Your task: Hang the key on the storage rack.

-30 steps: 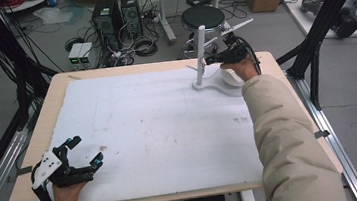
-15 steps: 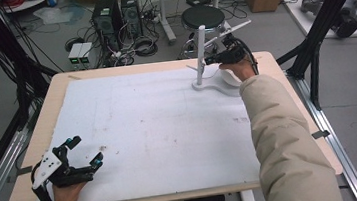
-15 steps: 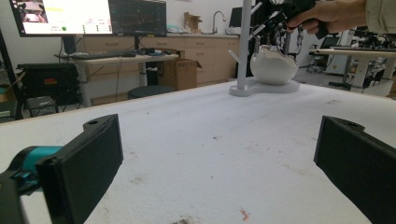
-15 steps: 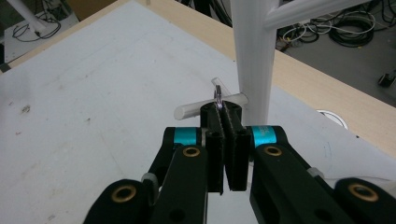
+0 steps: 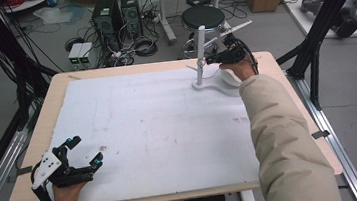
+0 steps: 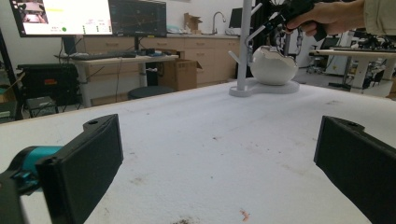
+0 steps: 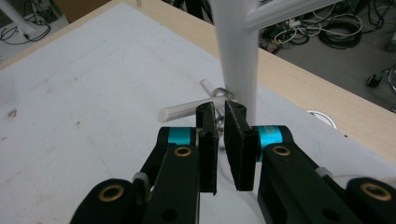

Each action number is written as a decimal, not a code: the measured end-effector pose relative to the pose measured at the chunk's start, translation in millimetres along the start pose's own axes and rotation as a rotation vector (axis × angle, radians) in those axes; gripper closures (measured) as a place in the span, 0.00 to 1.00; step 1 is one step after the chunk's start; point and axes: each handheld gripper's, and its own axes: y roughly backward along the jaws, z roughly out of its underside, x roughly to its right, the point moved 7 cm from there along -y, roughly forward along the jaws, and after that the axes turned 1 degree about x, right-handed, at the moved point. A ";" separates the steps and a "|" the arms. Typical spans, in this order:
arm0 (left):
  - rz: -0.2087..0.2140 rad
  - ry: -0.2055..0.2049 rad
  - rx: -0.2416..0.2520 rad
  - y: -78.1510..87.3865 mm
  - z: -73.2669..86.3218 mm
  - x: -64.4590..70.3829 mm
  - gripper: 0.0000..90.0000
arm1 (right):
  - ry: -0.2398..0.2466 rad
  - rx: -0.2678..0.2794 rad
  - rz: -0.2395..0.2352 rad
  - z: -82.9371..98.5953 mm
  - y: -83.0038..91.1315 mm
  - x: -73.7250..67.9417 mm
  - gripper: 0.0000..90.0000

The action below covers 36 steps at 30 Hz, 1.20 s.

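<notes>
- At the far right of the tabletop (image 5: 133, 115): white stand (image 5: 200, 53), upright post on a flat base, white bowl (image 6: 273, 65) beside the post.
- Right claw (image 5: 219, 57): jaws narrowed to a slim gap around a thin ring (image 7: 223, 93) by the post.
- Left claw (image 5: 82, 152): jaws wide, holding nothing, near front-left corner.

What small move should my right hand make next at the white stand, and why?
Probably ease the right tongs open a little. They are pinched nearly shut on a metal ring right where the short peg meets the stand's post, so the ring looks placed; whether it circles the peg is unclear.
</notes>
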 end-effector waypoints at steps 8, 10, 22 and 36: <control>-0.001 0.010 0.000 -0.1 0.1 -0.3 0.02 | -0.048 0.020 -0.009 1.2 29.8 -7.9 0.74; -0.002 0.009 -0.001 -0.1 0.0 -0.6 0.02 | -0.068 0.024 -0.020 0.5 43.2 -16.3 0.63; 0.000 0.007 -0.004 -0.5 0.1 -0.7 0.02 | 0.023 0.237 0.008 18.1 120.1 -71.0 0.00; -0.007 0.004 -0.013 -1.0 0.5 -0.9 0.02 | 0.160 0.429 0.011 114.0 136.6 -111.3 0.00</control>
